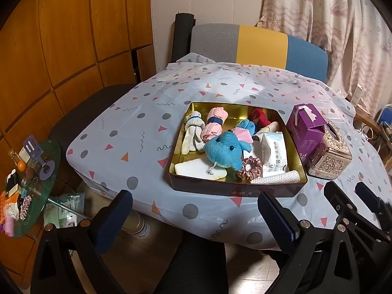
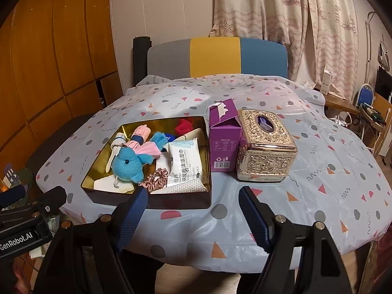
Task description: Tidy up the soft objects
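A dark tin box [image 1: 235, 191] [image 2: 171, 199] with a gold inside sits on the patterned tablecloth. It holds a blue plush elephant [image 1: 225, 150] [image 2: 129, 163], a pink rolled cloth [image 1: 215, 122], a white glove [image 1: 193, 132], a red plush [image 1: 258, 118], a pack of wipes [image 1: 273, 152] [image 2: 183, 164] and a pink scrunchie [image 1: 250, 169] [image 2: 155, 180]. My left gripper [image 1: 196, 210] hangs open before the table's near edge, short of the box. My right gripper [image 2: 193, 210] is open too, just right of the box's front corner. Both are empty.
A purple carton [image 2: 224, 142] and an ornate gold tissue box [image 2: 265, 152] stand right of the tin. A grey, yellow and blue chair [image 2: 215, 56] is behind the table. A cluttered glass side table [image 1: 31, 183] stands low at the left.
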Action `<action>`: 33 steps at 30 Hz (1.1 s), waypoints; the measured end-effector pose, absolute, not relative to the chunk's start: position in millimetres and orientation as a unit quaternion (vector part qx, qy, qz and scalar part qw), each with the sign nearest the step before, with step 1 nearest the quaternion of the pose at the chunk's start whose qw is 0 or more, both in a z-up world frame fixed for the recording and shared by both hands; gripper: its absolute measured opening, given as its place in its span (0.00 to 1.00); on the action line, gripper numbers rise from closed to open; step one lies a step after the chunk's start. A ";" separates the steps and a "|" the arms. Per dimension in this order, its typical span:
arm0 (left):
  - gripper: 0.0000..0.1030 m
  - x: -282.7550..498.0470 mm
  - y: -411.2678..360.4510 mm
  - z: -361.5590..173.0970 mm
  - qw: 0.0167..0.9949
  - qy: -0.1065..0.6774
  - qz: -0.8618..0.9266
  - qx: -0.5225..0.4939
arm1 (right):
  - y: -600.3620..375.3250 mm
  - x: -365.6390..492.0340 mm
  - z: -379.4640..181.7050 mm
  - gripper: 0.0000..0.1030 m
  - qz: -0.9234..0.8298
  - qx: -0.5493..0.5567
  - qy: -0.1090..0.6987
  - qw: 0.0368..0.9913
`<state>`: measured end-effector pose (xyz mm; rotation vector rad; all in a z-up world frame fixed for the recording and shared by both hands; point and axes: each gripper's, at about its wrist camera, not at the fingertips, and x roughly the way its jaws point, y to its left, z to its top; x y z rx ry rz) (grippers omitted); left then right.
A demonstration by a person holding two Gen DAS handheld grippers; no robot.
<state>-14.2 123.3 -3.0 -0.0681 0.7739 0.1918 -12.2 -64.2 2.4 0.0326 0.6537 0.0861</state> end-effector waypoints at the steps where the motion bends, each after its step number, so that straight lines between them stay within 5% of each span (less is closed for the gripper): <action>1: 1.00 -14.2 122.8 -3.1 0.921 0.377 0.093 -0.032 | -64.2 -12.1 2.3 0.76 0.043 0.016 0.321 0.946; 33: 1.00 -14.3 119.9 -4.1 0.920 0.381 0.083 -0.032 | -68.0 -10.9 0.1 0.76 0.042 0.024 0.326 0.944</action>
